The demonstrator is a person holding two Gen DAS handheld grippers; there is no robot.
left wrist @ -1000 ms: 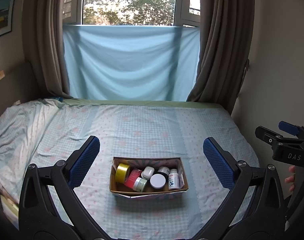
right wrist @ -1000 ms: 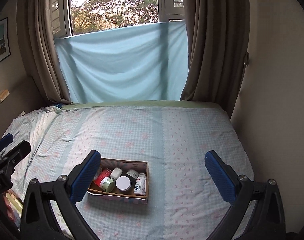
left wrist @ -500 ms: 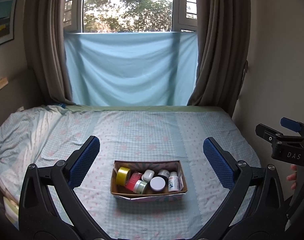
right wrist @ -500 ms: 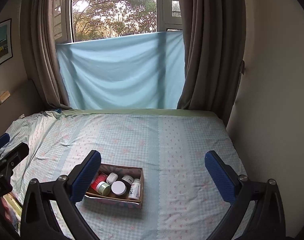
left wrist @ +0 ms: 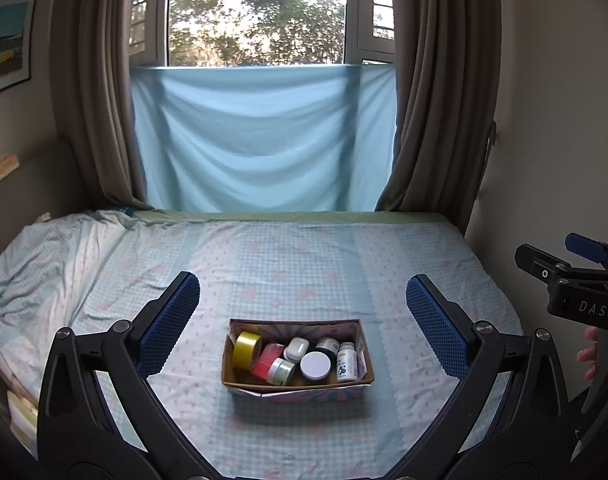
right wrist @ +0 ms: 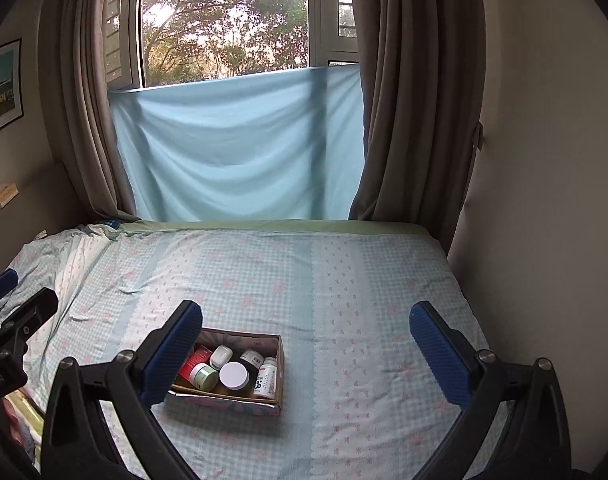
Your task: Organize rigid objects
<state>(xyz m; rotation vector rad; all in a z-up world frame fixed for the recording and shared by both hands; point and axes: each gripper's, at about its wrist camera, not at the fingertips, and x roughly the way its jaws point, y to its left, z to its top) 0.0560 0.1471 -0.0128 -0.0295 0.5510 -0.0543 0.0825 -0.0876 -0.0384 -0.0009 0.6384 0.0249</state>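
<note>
A small cardboard box (left wrist: 359, 334) (right wrist: 280, 364) sits on the bed and holds several items: a yellow tape roll (left wrist: 246, 349), a red container (left wrist: 267, 359), a green-lidded jar (left wrist: 282, 372), a white-lidded jar (left wrist: 315, 365) (right wrist: 234, 375), a white pill bottle (left wrist: 347, 361) (right wrist: 266, 377) and a small white case (left wrist: 296, 349). My left gripper (left wrist: 302, 302) is open, held above and behind the box, empty. My right gripper (right wrist: 305, 326) is open too, to the right of the box; its left finger covers the box's left end.
The bed (left wrist: 304, 264) carries a light blue checked sheet with bunched bedding (left wrist: 36, 272) at the left. A wall (right wrist: 543, 200) runs along the bed's right edge. Brown curtains (left wrist: 435, 92) and a blue cloth (left wrist: 264, 136) hang at the window. A person's fingers (left wrist: 587, 348) show at the right.
Both grippers have pulled back and tilted upward over the last second; the box now sits lower and smaller in both views. Both jaws stayed open and empty.
</note>
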